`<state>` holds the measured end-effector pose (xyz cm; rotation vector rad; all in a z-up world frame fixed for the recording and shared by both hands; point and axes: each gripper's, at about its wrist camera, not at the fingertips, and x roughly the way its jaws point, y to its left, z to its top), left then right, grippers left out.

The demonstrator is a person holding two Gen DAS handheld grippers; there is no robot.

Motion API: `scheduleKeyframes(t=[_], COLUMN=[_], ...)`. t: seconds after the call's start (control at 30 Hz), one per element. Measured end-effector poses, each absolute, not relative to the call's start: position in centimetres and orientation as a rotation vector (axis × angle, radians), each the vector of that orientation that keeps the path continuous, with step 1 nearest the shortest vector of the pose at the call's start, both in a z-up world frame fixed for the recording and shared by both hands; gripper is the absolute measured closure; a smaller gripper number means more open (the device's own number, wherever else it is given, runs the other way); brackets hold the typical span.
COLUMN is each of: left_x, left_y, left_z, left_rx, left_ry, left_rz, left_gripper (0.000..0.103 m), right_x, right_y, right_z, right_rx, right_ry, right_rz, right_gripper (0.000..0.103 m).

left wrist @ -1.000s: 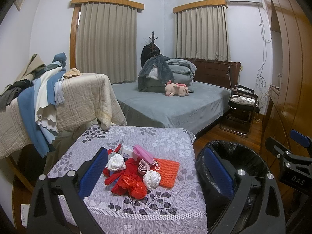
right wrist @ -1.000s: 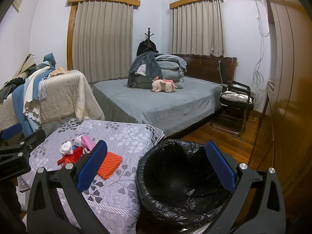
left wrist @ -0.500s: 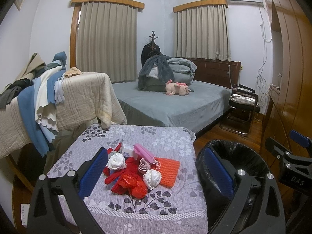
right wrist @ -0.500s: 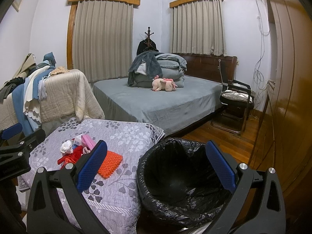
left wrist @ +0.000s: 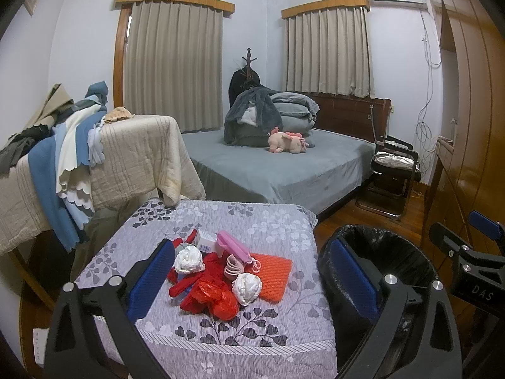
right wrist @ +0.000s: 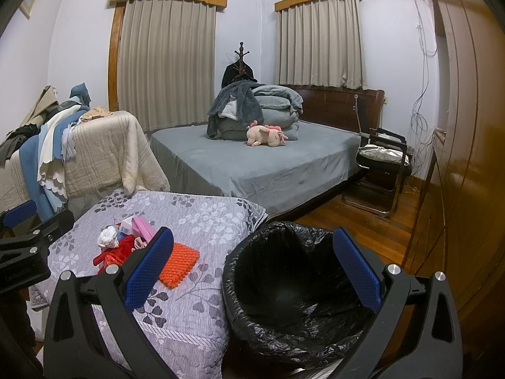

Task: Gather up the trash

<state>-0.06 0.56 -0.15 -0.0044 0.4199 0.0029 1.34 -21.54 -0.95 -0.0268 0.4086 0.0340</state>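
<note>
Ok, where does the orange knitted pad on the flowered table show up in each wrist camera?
Left wrist: orange knitted pad sits centre frame, right of the trash pile, between the open left gripper fingers.
Right wrist: the pad lies lower left, partly behind the open right gripper left finger.
Shared landmark: the black-lined trash bin, right of the pad.

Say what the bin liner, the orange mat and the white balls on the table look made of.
Bin liner: thin glossy black plastic film, crinkled. Orange mat: likely knitted or nubbed rubber; bumpy matte surface. White balls: crumpled tissue or thin plastic; folds visible, unclear which.
</note>
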Motion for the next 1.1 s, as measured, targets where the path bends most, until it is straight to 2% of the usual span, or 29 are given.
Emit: scheduleKeyframes(t=[0.37,1.0,1.1], left_x=[0.0,4.4,5.3], left_y=[1.4,11.0,12.1], left_z=[-1.3,-8.4,-9.7], left_rx=[-0.006,-0.02,-0.029], left_ry=[0.423,0.53,0.539], left_rz=[0.016,0.217,0.224], left_gripper=[0.006,0.006,0.006], right_x=[1.9,10.8,12.2], right_y=[-20.7,-11.8,-10.1], right_z=[-1.6,-10.0,-11.6], right_rx=[-0.023,-0.024,-0.042], right_ry=[0.416,0.558,0.581], right_rz=[0.044,0.201,0.224], right_gripper=[0.005,0.005,0.008])
